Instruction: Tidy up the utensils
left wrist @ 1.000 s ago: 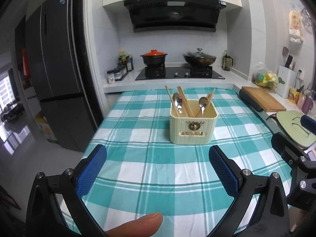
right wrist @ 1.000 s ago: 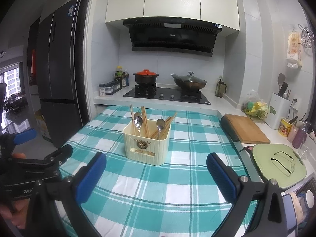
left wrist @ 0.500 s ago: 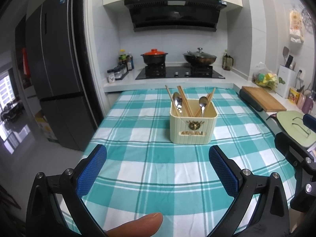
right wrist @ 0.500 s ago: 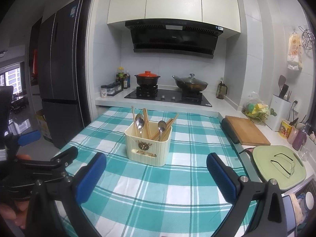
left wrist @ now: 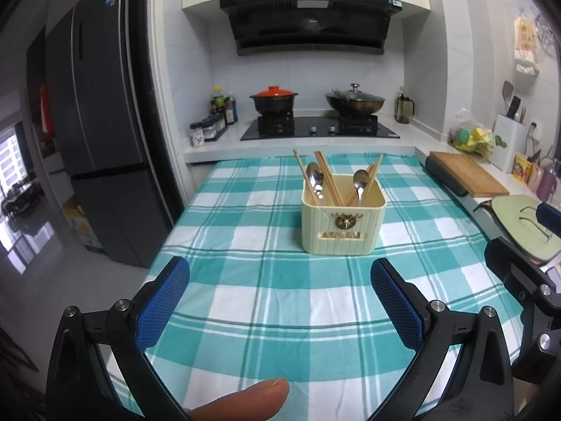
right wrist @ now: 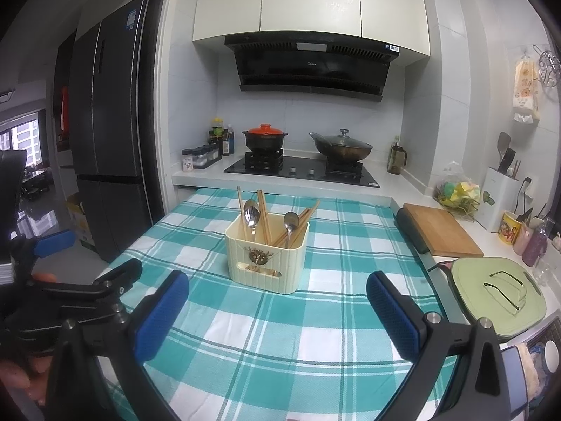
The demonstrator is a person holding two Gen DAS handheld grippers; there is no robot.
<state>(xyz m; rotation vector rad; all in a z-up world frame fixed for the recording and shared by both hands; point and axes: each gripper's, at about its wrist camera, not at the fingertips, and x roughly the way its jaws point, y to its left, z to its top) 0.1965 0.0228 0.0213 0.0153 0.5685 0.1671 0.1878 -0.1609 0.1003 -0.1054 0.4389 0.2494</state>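
Both tongs [left wrist: 279,300] [right wrist: 277,310] wide, empty; utensil holder [left wrist: 343,222] ahead on checked cloth [left wrist: 245,280], path unobstructed.

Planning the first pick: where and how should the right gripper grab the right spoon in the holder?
Take the right spoon by its neck just under the bowl, coming from above. It stands bowl up in the holder, its handle hidden inside, so only the top is free. Chopsticks lean right beside it, so probably close the open right gripper narrowly and lift straight up.
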